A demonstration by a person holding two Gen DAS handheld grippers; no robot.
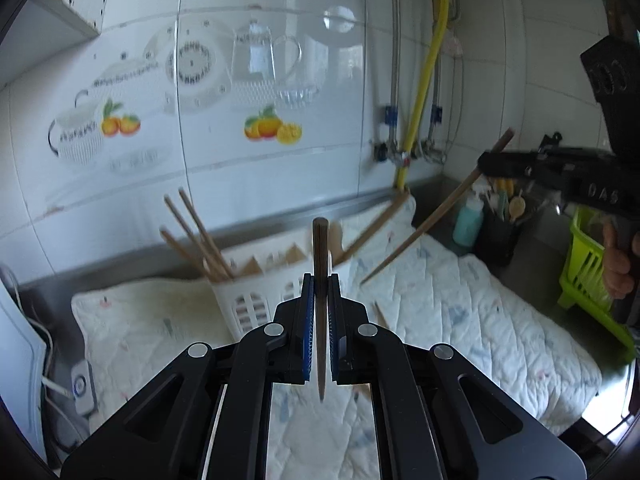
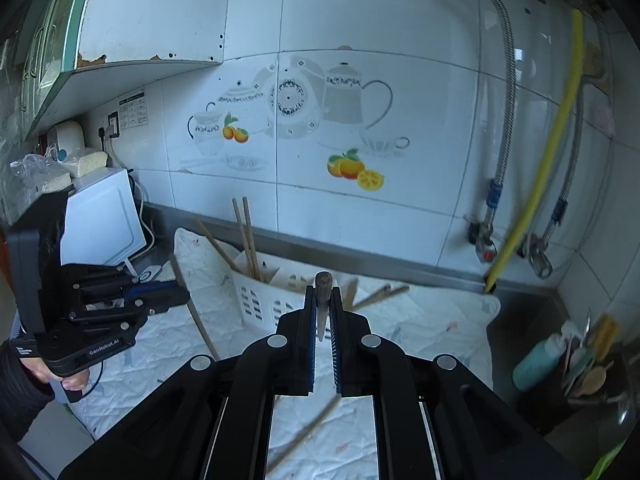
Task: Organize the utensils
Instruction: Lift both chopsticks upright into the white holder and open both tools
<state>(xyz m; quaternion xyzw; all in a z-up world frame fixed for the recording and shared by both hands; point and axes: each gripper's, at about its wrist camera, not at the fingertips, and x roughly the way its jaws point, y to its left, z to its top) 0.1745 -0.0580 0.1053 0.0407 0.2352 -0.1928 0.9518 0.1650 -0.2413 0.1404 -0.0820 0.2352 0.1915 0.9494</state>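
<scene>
Between each tool's blue pads sits one brown wooden chopstick: left tool (image 1: 321, 280) clamps one (image 1: 320, 264), right tool (image 2: 323, 300) another (image 2: 323, 286). Beyond, a white slotted plastic basket (image 1: 256, 300) holds chopsticks on the quilted counter cloth (image 1: 460, 304). Only the right view shows a white microwave (image 2: 102, 220).

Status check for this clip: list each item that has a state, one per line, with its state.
left gripper: shut on a chopstick, held upright
right gripper: shut on a second chopstick
white basket: standing on the quilted cloth, holding several leaning chopsticks
loose chopstick: lying flat on the cloth
</scene>
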